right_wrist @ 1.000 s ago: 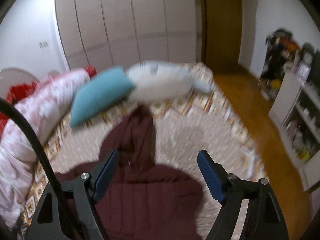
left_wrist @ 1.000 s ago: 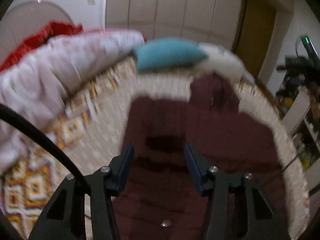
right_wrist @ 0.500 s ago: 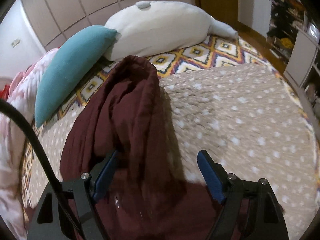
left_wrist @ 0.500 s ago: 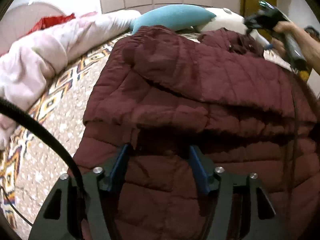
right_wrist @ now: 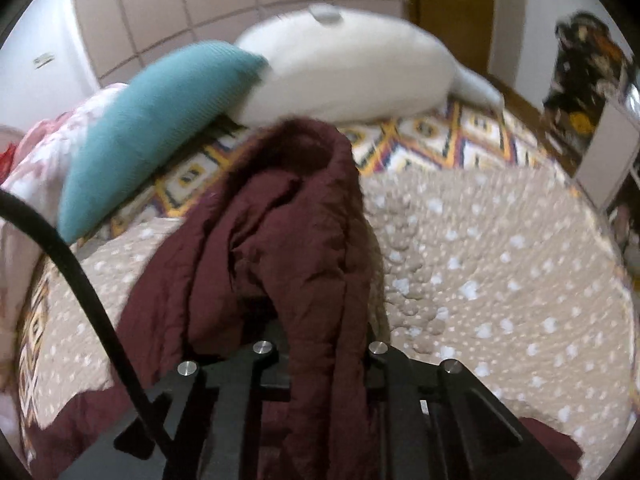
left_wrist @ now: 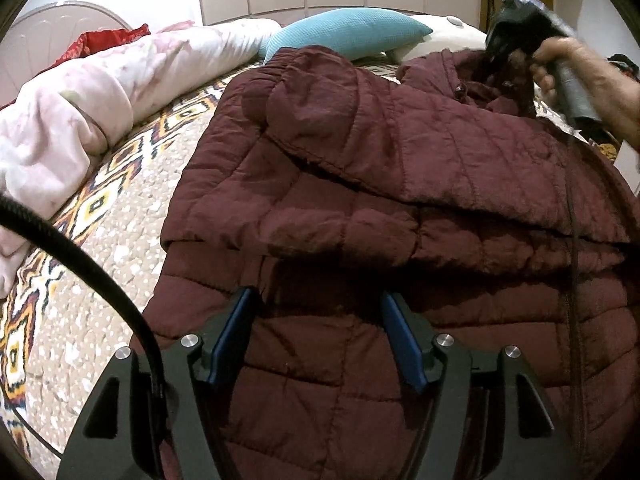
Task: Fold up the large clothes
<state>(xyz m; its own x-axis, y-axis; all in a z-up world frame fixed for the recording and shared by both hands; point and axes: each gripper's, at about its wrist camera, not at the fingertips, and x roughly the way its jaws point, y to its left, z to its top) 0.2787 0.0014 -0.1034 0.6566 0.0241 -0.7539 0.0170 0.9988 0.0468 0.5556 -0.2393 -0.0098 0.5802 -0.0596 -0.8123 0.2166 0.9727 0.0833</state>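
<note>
A large maroon quilted jacket (left_wrist: pixel 400 152) lies on the bed, with one part folded over its middle. My left gripper (left_wrist: pixel 316 320) hovers low over its near part. Its jaws are opening, the blue pads (left_wrist: pixel 400 340) stand apart, and quilted fabric lies between and below them without being pinched. In the right wrist view a bunched ridge of the jacket (right_wrist: pixel 288 220) runs up from my right gripper (right_wrist: pixel 320 344), which is shut on it, with cloth draped over the fingers. From the left wrist view, the right gripper (left_wrist: pixel 496 64) grips the far collar end, held by a hand (left_wrist: pixel 592 80).
The bed has a beige dotted bedspread (right_wrist: pixel 500 260) with a diamond-patterned border. A teal pillow (left_wrist: pixel 344 36) and a white pillow (right_wrist: pixel 344 72) lie at the far end. A pink quilt (left_wrist: pixel 80 92) is heaped along the left. Cluttered shelves (right_wrist: pixel 592 80) stand to the right.
Both grippers have come down onto the jacket. The right gripper's jaws, wide apart before, have closed on a fold of it. The left jaws stand a little wider.
</note>
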